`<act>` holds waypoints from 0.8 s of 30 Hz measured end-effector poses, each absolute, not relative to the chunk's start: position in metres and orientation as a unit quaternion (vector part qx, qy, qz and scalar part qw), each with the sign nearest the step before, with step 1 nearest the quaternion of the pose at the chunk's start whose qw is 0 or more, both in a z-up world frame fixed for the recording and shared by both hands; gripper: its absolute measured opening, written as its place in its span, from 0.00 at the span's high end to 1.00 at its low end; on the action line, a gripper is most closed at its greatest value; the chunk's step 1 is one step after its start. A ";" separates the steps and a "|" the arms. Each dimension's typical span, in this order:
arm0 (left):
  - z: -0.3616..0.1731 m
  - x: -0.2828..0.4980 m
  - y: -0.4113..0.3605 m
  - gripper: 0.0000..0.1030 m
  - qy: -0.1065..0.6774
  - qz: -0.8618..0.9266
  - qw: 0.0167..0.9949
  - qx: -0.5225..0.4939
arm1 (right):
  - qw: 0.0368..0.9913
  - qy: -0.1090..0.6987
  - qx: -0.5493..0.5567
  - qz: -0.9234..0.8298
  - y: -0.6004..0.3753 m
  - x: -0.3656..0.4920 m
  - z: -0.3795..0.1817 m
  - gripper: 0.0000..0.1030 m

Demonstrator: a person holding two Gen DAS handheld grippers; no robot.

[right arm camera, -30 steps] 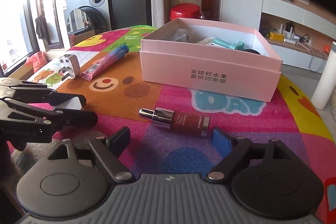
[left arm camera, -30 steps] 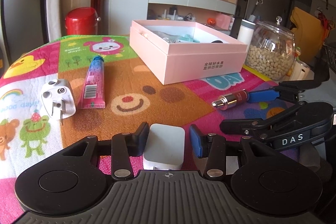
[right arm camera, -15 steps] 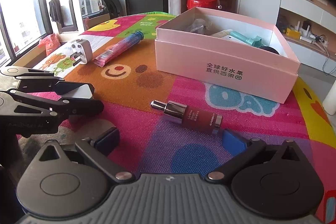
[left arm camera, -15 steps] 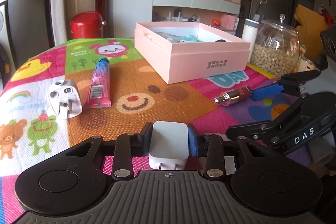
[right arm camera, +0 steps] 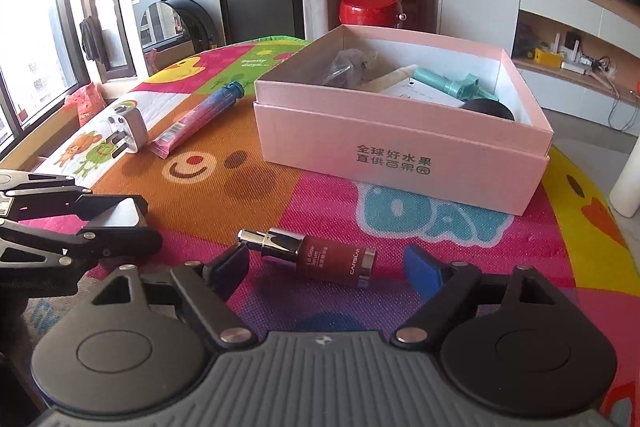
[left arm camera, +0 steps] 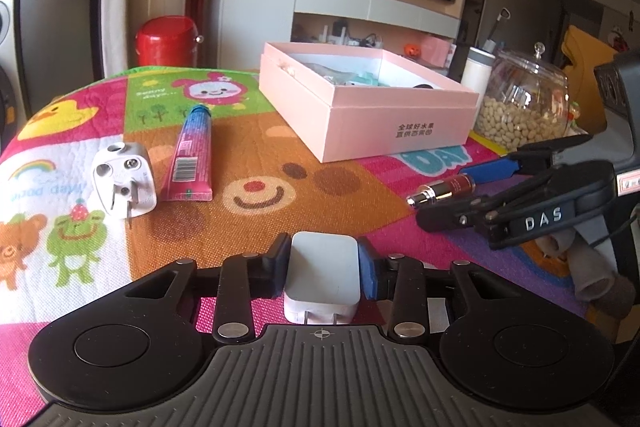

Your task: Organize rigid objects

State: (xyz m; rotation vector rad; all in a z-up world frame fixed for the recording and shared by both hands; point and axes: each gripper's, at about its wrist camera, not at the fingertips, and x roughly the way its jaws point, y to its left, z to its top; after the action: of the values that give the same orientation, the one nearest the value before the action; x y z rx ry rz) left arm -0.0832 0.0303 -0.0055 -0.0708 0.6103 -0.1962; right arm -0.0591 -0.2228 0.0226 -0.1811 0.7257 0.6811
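My left gripper is shut on a white charger block, held just above the colourful mat. My right gripper is open, its blue pads on either side of a dark red serum bottle that lies on the mat. The bottle also shows in the left wrist view. An open pink box with several items inside stands beyond it; it also shows in the left wrist view. A white plug adapter and a pink-blue tube lie at left.
A glass jar of beans and a white cylinder stand right of the box. A red pot sits behind the table. The round table edge curves at left and right of the mat.
My left gripper closed on the white charger block and lifted it slightly. My right gripper moved forward so its open pads now flank the serum bottle.
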 end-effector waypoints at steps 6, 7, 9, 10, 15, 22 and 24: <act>-0.005 -0.085 0.029 0.62 0.297 -0.094 0.950 -0.030 | 0.880 0.338 -0.098 0.318 -0.219 -0.064 0.020 0.16; -0.004 -0.085 0.029 0.62 0.298 -0.094 0.950 -0.029 | 0.882 0.337 -0.097 0.315 -0.219 -0.065 0.020 0.16; -0.004 -0.087 0.026 0.62 0.298 -0.092 0.950 -0.019 | 0.888 0.333 -0.096 0.302 -0.219 -0.068 0.020 0.18; -0.003 -0.088 0.025 0.62 0.300 -0.091 0.950 -0.013 | 0.891 0.331 -0.093 0.298 -0.219 -0.071 0.019 0.21; 0.001 -0.102 0.021 0.61 0.309 -0.081 0.948 -0.001 | 0.894 0.321 -0.091 0.298 -0.218 -0.083 0.022 0.41; 0.000 -0.103 0.020 0.63 0.308 -0.067 0.949 0.002 | 0.902 0.313 -0.078 0.287 -0.232 -0.084 0.031 0.41; 0.000 -0.103 0.017 0.63 0.307 -0.064 0.950 0.009 | 0.907 0.308 -0.070 0.280 -0.238 -0.084 0.036 0.41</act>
State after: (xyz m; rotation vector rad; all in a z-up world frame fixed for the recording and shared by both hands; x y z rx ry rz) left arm -0.1026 0.0171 0.0001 0.0192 0.6244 -0.1293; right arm -0.0839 -0.2381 0.0360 -0.1454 0.6357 0.5771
